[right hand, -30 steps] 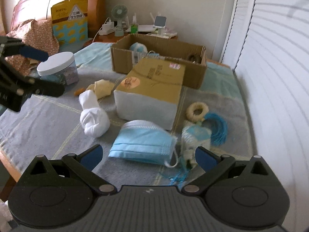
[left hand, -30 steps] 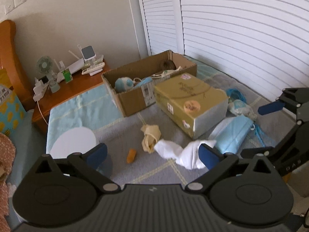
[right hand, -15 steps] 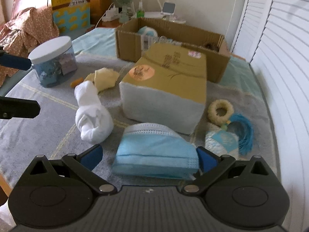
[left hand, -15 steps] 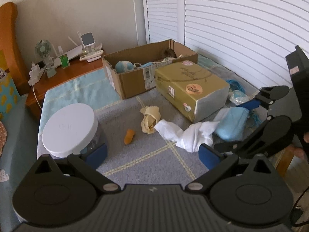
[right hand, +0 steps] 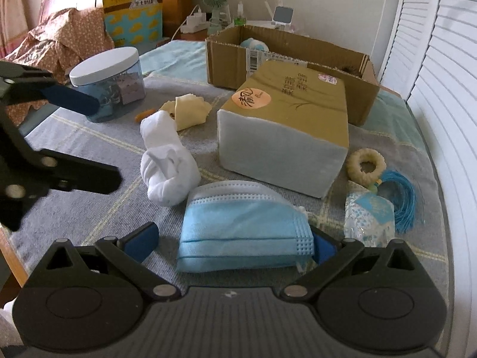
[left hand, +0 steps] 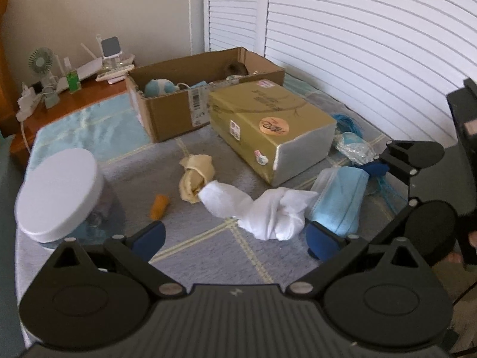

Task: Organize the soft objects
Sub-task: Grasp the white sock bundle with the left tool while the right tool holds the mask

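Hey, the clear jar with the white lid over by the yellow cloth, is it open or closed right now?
Closed. The white lid sits flat on the jar, covering its whole rim in both views, and small items show through the tinted wall.

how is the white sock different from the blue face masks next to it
The white sock is white and rolled into a knotted, lumpy bundle; the blue face masks are pale blue, pleated and lie flat as a stack. The masks sit between the right gripper's open fingers; the sock lies outside them. Both rest on the grey blanket.
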